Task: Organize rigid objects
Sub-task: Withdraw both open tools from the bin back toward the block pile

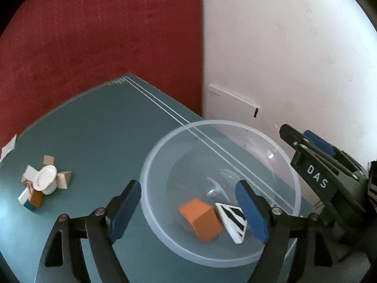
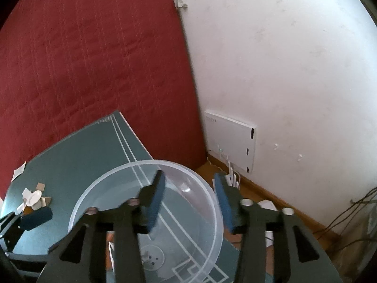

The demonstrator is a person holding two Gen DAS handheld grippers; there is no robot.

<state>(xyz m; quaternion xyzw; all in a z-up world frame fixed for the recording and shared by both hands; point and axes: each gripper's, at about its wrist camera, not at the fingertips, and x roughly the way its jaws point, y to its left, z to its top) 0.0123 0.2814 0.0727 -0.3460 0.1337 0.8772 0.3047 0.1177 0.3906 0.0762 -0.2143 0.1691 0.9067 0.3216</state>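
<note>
A clear plastic bowl (image 1: 289, 172) sits on the green table (image 1: 94, 129) and holds an orange block (image 1: 200, 219) and a black-and-white striped block (image 1: 233, 221). My left gripper (image 1: 188, 210) is open and empty, its jaws spread over the bowl's near rim. My right gripper (image 2: 188, 202) is open, its jaws either side of the bowl's right rim (image 2: 212, 195); it also shows at the bowl's right in the left wrist view (image 1: 313, 146). A pile of small blocks (image 1: 59, 179) with a white cup (image 1: 47, 179) lies far left.
The table's right edge ends just past the bowl, with a wooden floor (image 2: 271, 193), cables and a white wall box (image 2: 231, 141) beyond. A red carpet (image 1: 94, 35) lies behind the table. A paper scrap (image 1: 8, 147) sits at the table's left edge.
</note>
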